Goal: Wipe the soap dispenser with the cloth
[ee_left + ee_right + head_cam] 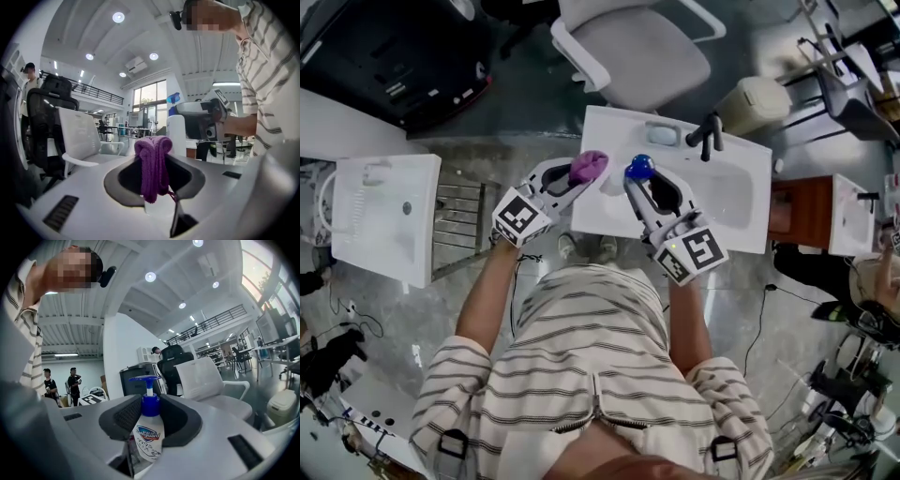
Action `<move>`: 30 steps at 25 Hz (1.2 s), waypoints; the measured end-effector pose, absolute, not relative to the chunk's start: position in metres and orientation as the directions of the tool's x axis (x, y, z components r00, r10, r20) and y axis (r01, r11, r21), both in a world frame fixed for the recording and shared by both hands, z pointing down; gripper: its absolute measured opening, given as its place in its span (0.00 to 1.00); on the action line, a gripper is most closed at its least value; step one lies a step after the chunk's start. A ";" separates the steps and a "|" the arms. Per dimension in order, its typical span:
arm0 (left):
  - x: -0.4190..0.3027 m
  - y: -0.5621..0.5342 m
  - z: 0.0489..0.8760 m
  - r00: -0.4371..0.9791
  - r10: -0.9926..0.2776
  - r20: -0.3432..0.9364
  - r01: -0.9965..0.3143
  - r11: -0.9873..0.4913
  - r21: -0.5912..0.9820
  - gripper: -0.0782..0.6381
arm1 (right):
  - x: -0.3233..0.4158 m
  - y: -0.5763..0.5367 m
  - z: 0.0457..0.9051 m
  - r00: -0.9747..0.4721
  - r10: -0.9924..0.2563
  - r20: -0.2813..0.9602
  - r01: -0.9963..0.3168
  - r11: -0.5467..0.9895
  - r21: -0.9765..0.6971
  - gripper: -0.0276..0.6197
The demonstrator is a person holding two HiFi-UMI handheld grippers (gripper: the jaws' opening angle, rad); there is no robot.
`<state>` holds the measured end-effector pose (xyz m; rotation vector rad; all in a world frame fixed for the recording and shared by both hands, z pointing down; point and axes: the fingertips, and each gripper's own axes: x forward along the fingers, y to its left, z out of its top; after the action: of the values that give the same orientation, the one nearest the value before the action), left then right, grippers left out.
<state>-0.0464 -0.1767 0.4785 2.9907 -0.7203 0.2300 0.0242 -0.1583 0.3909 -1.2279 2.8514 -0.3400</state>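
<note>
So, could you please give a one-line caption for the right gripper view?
Right gripper gripping a soap dispenser with blue pump, white chair behind.

Both bare forearms reach forward from striped sleeves, the left forearm (483, 300) and the right forearm (689, 319) angled inward so that the 2 grippers converge, tips near each other but apart. The left gripper (579, 176) points roughly level, its jaws closed on a purple cloth (153, 161). The right gripper (636, 184), also level, has its jaws clamped on the body of the soap dispenser (149, 427), which stands upright between them.
</note>
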 end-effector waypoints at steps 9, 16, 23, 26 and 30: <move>-0.094 -0.204 0.484 0.708 -0.681 0.187 -0.694 -0.720 0.006 0.27 | 0.016 -0.209 0.462 -0.541 -0.817 0.197 -0.839 0.511 -0.186 0.25; -0.111 -0.206 0.494 0.671 -0.714 0.201 -0.733 -0.680 0.034 0.27 | -0.006 -0.240 0.530 -0.481 -0.830 0.283 -0.876 0.470 -0.111 0.25; -0.124 -0.207 0.513 0.653 -0.718 0.240 -0.748 -0.662 0.052 0.27 | -0.018 -0.264 0.576 -0.460 -0.819 0.344 -0.886 0.447 -0.120 0.25; -0.125 -0.205 0.519 0.650 -0.719 0.246 -0.751 -0.656 0.067 0.27 | -0.023 -0.270 0.591 -0.468 -0.807 0.361 -0.881 0.458 -0.118 0.25; -0.125 -0.201 0.523 0.661 -0.711 0.240 -0.744 -0.663 0.084 0.27 | -0.028 -0.274 0.614 -0.461 -0.790 0.405 -0.880 0.465 -0.095 0.25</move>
<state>-0.1255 -0.2008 0.5225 2.7011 -1.1941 0.2780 -0.0283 -0.2736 0.6140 -1.7322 2.9397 -0.5145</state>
